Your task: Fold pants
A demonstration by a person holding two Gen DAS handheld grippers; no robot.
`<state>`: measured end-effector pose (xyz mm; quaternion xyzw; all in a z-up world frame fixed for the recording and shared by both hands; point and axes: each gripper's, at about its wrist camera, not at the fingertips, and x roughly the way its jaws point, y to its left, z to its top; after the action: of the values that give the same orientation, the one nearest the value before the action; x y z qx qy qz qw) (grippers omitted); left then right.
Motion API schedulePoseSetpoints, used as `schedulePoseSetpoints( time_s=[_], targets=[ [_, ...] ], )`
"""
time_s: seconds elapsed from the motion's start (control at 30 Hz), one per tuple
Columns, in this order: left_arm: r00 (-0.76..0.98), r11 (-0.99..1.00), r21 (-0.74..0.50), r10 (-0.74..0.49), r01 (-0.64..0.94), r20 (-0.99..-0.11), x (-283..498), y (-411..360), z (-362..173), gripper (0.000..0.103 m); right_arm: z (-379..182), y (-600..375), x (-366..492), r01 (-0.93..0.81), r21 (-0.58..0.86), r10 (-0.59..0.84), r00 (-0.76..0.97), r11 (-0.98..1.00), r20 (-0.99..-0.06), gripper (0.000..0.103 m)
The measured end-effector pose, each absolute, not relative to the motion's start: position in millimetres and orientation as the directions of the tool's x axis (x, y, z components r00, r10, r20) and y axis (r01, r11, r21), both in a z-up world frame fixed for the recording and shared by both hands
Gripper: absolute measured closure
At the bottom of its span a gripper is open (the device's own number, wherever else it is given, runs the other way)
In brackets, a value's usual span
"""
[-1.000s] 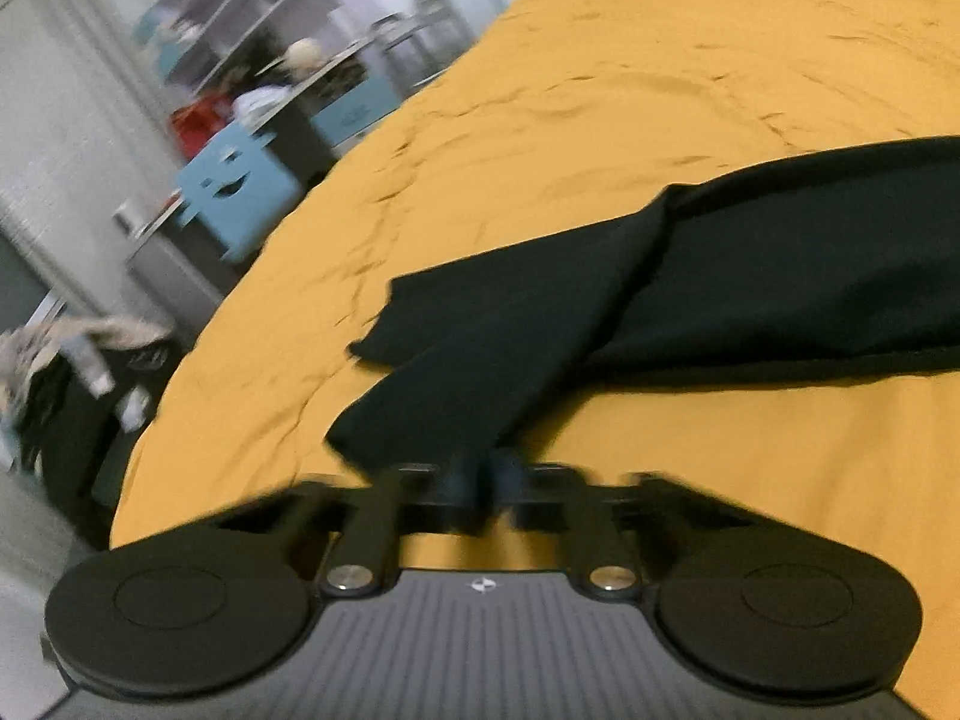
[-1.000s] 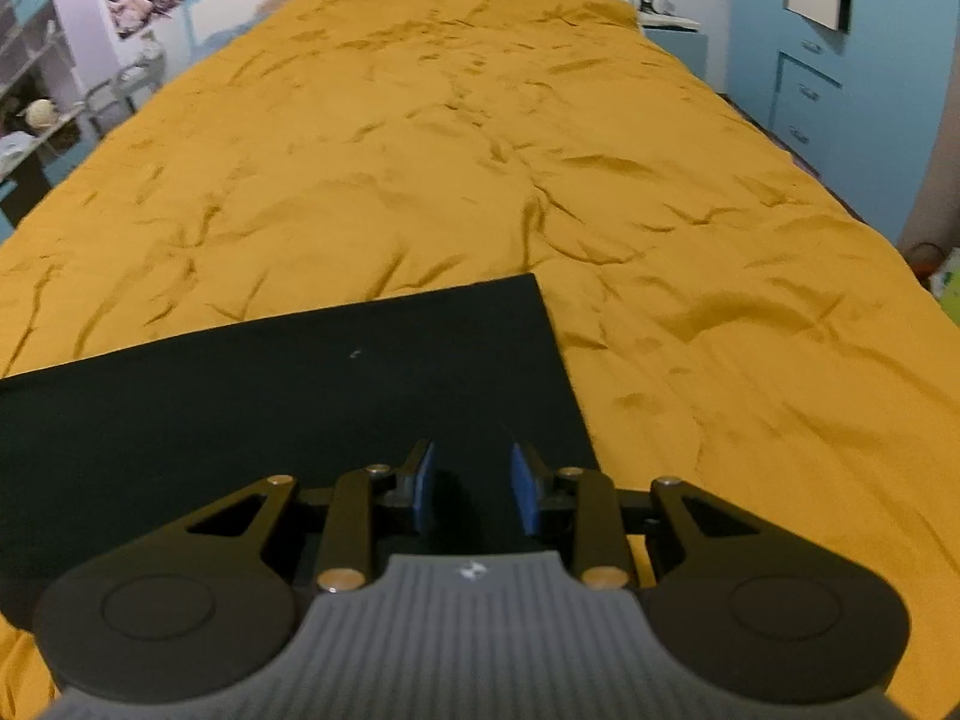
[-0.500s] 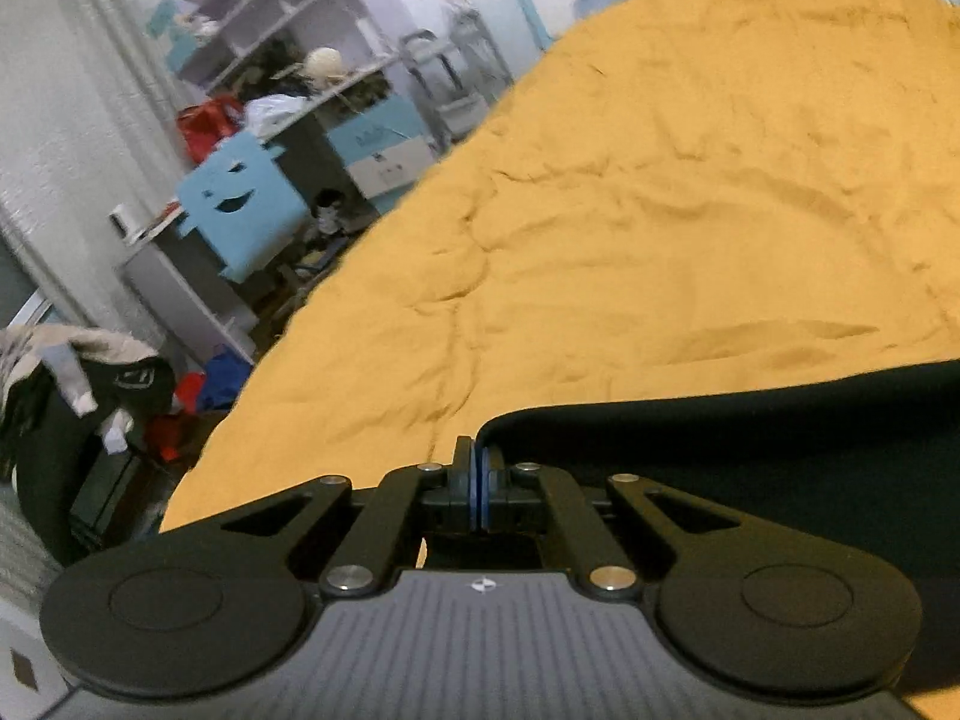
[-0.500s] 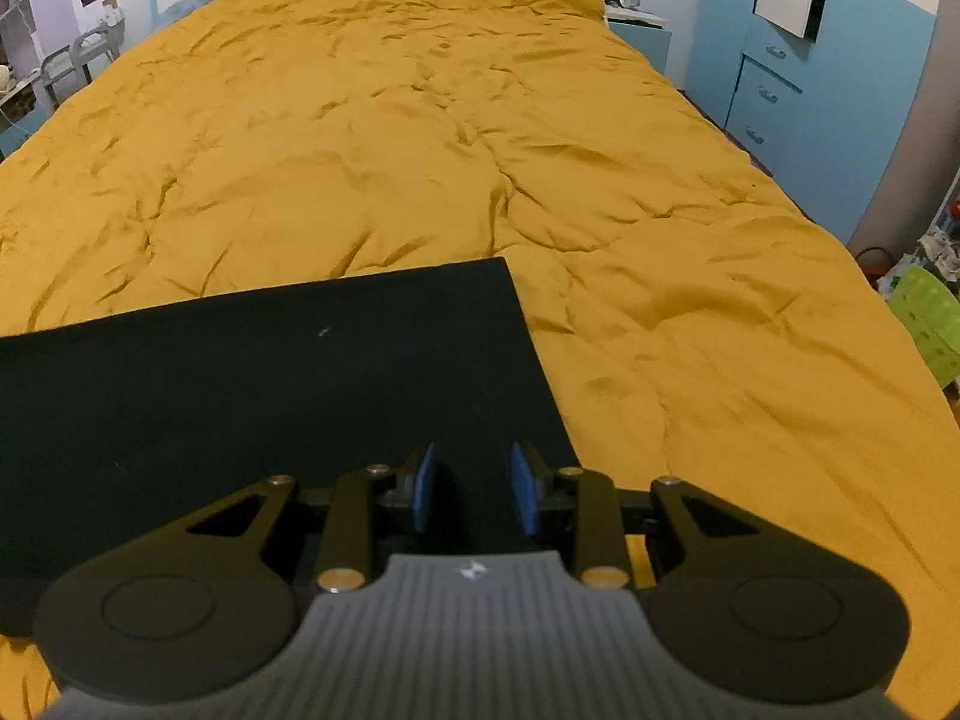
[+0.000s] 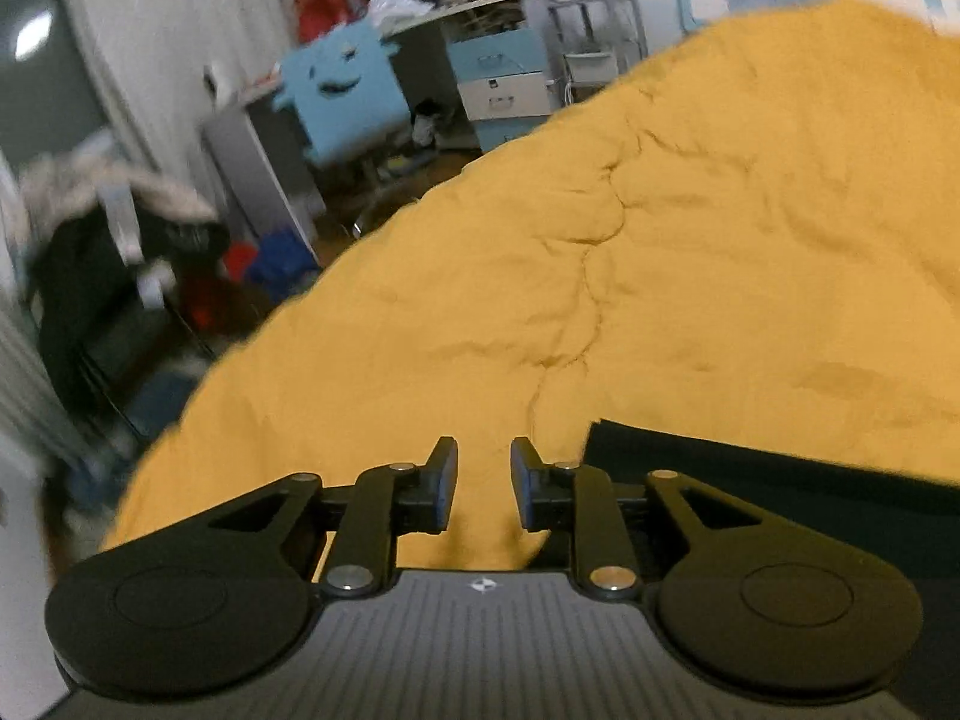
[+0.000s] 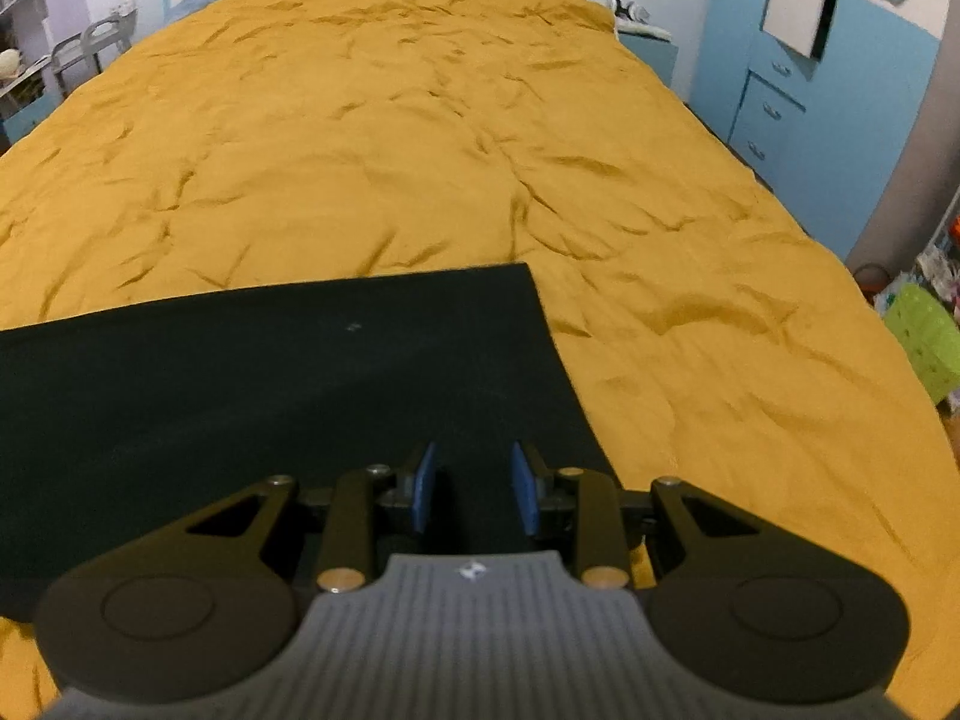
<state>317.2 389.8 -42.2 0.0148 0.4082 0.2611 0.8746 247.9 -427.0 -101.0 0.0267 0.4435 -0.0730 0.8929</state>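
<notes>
The black pants lie flat and folded on the yellow bedspread. In the left wrist view their left edge shows at the lower right. My left gripper is open and empty over the bedspread, just left of that edge. My right gripper is open and empty, low over the near right part of the pants.
The bed's left edge drops to a cluttered floor with a blue monster-face panel, a desk and a pile of clothes. On the right stand blue drawers and a green basket.
My left gripper carried the pant leg across, let go of it and opened, then drew off to the left of the pants. My right gripper stayed open and rose slightly.
</notes>
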Motion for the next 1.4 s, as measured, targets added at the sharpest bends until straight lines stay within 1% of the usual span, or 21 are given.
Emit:
schedulePoseSetpoints(
  time_s=[0.1,0.27,0.37,0.53,0.7,0.77,0.83,0.9,0.97,1.07,1.17,1.27,1.33,1.37,1.4],
  targets=[
    [0.549,0.878,0.166,0.417,-0.449,-0.724,291.2,389.6,-24.5,0.076,-89.1,-409.0,244.1,0.128,0.024,-0.057,0.592,0.992,-0.804,0.079],
    [0.553,0.898,0.179,0.395,-0.403,-0.734,263.9,372.5,-2.2,0.074,-69.0,-358.4,232.4,0.005,0.086,0.066,0.588,0.996,-0.806,0.079],
    [0.577,0.920,0.144,0.345,-0.365,-0.740,251.9,359.3,4.0,0.073,-58.7,-319.2,220.9,-0.107,0.135,0.172,0.572,0.985,-0.802,0.079],
    [0.596,0.950,0.148,0.288,-0.274,-0.749,237.1,332.9,1.0,0.073,-51.9,-254.9,198.9,-0.295,0.125,0.272,0.531,0.947,-0.803,0.079],
    [0.602,0.965,0.122,0.240,-0.230,-0.761,219.3,318.2,-5.9,0.073,-70.5,-202.4,182.9,-0.423,0.025,0.256,0.499,0.906,-0.828,0.078],
    [0.599,0.967,0.124,0.235,-0.222,-0.765,212.1,316.6,-7.9,0.073,-81.8,-196.1,182.0,-0.429,-0.027,0.214,0.505,0.903,-0.836,0.078],
    [0.600,0.968,0.117,0.230,-0.222,-0.766,205.9,318.5,-8.7,0.073,-91.9,-193.1,186.7,-0.420,-0.040,0.192,0.496,0.907,-0.847,0.078],
    [0.600,0.967,0.108,0.230,-0.232,-0.767,202.0,323.6,-9.1,0.073,-96.5,-196.3,191.0,-0.405,-0.048,0.172,0.489,0.913,-0.855,0.103],
    [0.597,0.965,0.097,0.229,-0.244,-0.769,198.6,327.6,-10.9,0.073,-89.3,-201.3,188.1,-0.408,-0.039,0.182,0.488,0.912,-0.854,0.103],
    [0.594,0.965,0.053,0.200,-0.255,-0.779,197.2,335.2,-15.3,0.073,-84.6,-200.4,180.9,-0.455,-0.071,0.167,0.462,0.888,-0.871,0.103],
    [0.599,0.963,-0.002,0.165,-0.268,-0.783,199.1,339.8,-22.1,0.073,-106.4,-198.0,180.8,-0.468,-0.051,0.163,0.406,0.882,-0.899,0.103],
    [0.613,0.953,-0.100,0.103,-0.287,-0.783,202.3,345.1,-29.1,0.072,-125.9,-196.6,184.3,-0.472,-0.042,0.159,0.378,0.881,-0.912,0.103],
    [0.629,0.942,-0.149,0.077,-0.299,-0.773,203.2,348.8,-33.0,0.063,-124.6,-198.0,186.7,-0.475,-0.031,0.168,0.370,0.880,-0.914,0.103],
    [0.639,0.935,-0.173,0.070,-0.309,-0.766,204.7,351.9,-34.6,0.061,-121.1,-199.7,188.1,-0.473,-0.021,0.177,0.369,0.881,-0.912,0.103],
    [0.647,0.925,-0.198,0.064,-0.324,-0.760,205.9,354.7,-36.2,0.056,-115.0,-202.8,190.0,-0.468,-0.001,0.195,0.369,0.884,-0.909,0.100]
  ],
)
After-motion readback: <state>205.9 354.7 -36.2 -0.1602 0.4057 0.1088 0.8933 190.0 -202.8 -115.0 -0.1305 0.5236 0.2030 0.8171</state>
